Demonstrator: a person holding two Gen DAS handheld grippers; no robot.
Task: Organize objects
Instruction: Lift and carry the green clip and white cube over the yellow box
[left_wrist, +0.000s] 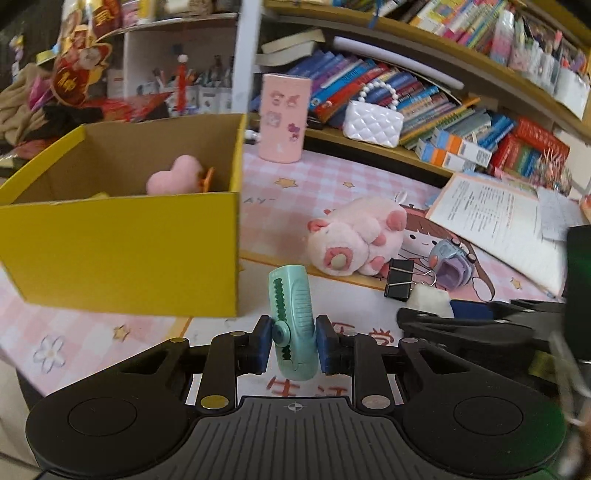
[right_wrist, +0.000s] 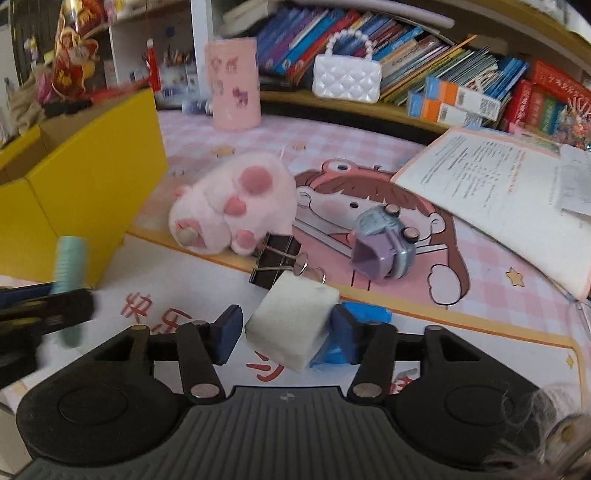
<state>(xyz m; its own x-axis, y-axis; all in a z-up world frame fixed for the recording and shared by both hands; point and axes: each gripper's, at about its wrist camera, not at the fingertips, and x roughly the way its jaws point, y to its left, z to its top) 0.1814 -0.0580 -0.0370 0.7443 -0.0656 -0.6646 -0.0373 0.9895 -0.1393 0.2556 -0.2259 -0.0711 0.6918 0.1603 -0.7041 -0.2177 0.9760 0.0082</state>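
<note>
Currently the left claw (left_wrist: 294, 345) pinches a green clip (left_wrist: 293, 325); the right claw (right_wrist: 286, 334) straddles a white block (right_wrist: 291, 325).

Right gripper (right_wrist: 286, 334) brackets a white foam block (right_wrist: 291, 325) beside a binder clip (right_wrist: 275, 260)

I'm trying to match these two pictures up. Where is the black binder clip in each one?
Left wrist view: black binder clip lies right of centre, just below the pink plush toy.
Right wrist view: black binder clip lies at centre, beyond the white block.
Shared landmark: the pink plush toy.
</note>
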